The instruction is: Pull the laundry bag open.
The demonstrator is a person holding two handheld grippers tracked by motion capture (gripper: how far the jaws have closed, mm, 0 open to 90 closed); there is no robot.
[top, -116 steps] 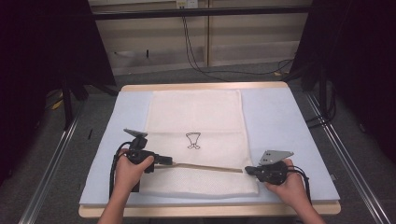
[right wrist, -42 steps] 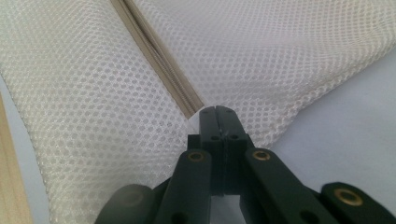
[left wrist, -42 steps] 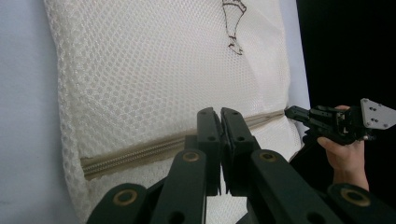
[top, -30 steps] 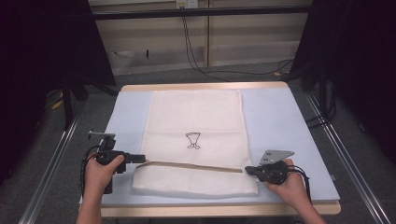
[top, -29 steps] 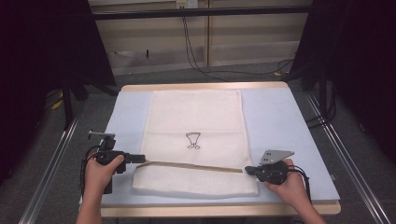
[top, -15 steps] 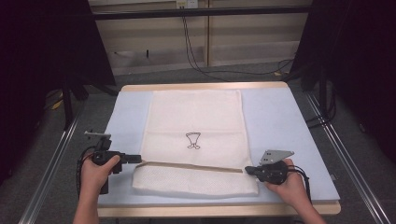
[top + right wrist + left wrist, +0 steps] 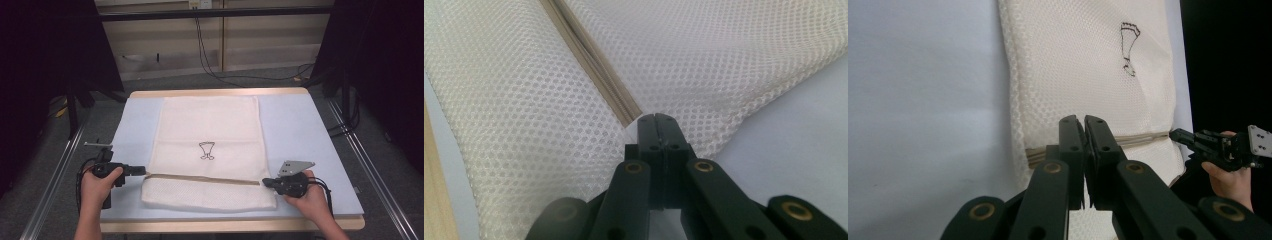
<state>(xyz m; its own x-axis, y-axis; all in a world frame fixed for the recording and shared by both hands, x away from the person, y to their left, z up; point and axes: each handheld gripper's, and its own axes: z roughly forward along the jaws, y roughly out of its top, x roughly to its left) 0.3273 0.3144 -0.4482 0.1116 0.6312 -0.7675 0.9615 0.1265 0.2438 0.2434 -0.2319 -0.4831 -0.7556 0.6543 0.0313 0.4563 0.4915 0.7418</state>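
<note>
Here, the left gripper [image 7: 141, 171] and right gripper [image 7: 265, 182] each clamp an end of the mesh bag [image 7: 207, 145]'s zipper [image 7: 202, 177]. Both jaws are pinched tight, likely tensioning the zipper so it runs straight.

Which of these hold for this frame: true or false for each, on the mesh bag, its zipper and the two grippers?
1. The white mesh bag lies flat on the pale blue table mat. True.
2. The left gripper is at the left end of the beige zipper. True.
3. The right gripper is lifted high above the table, away from the bag. False: it sits low at the bag's right edge, at the zipper's right end.
4. The bag bears a small dark printed figure beyond the zipper. True.
5. The left gripper's jaws stand wide open. False: the left gripper view shows them closed together.
6. The bag is folded in half. False: it lies spread out at full length.
</note>
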